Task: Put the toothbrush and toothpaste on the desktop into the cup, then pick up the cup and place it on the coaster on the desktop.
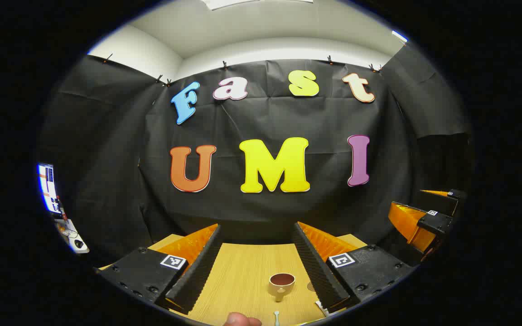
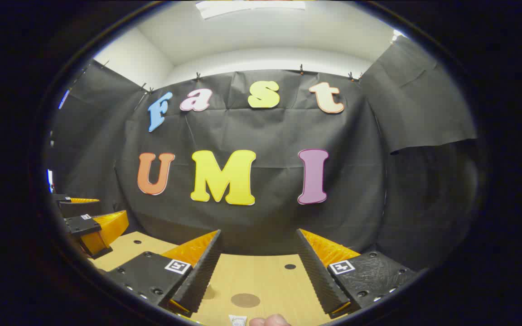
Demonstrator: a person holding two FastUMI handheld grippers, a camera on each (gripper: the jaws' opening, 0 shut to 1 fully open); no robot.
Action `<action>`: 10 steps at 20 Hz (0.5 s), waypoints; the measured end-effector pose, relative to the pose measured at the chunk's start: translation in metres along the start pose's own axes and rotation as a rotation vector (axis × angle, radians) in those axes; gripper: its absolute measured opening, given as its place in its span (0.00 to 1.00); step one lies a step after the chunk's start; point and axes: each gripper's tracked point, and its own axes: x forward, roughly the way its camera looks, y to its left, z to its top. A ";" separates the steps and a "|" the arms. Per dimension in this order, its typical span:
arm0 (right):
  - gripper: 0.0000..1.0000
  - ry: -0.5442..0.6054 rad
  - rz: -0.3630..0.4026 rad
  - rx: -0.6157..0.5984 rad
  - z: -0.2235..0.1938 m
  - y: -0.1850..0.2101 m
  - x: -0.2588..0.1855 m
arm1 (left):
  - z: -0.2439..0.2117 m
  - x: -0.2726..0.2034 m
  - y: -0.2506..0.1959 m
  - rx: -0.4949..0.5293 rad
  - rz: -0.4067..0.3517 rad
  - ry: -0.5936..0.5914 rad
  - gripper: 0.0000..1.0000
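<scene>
In the left gripper view the left gripper (image 1: 257, 271) hangs over the wooden desk (image 1: 243, 276) with its jaws spread wide and nothing between them; the cup (image 1: 282, 283) stands upright on the desk between the fingers, toward 5 o'clock, its handle facing the camera; the toothbrush (image 1: 277, 317) shows only its tip at 6 o'clock, just below the cup; the right gripper (image 1: 424, 217) sits at 3 o'clock. In the right gripper view the right gripper (image 2: 257, 271) is likewise wide open and empty; the round coaster (image 2: 245, 299) lies flat on the desk between its fingers at 6 o'clock, the toothpaste (image 2: 237, 320) peeks in just below it, apart from it, and the left gripper (image 2: 89, 222) is at 9 o'clock.
</scene>
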 end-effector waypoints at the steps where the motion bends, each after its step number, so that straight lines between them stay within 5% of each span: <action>1: 0.95 0.001 -0.003 0.000 0.000 -0.001 0.002 | -0.002 0.003 -0.001 0.000 0.000 0.003 0.98; 10: 0.95 0.003 -0.014 -0.006 -0.001 -0.009 0.004 | -0.008 0.004 -0.016 -0.010 -0.020 0.013 0.98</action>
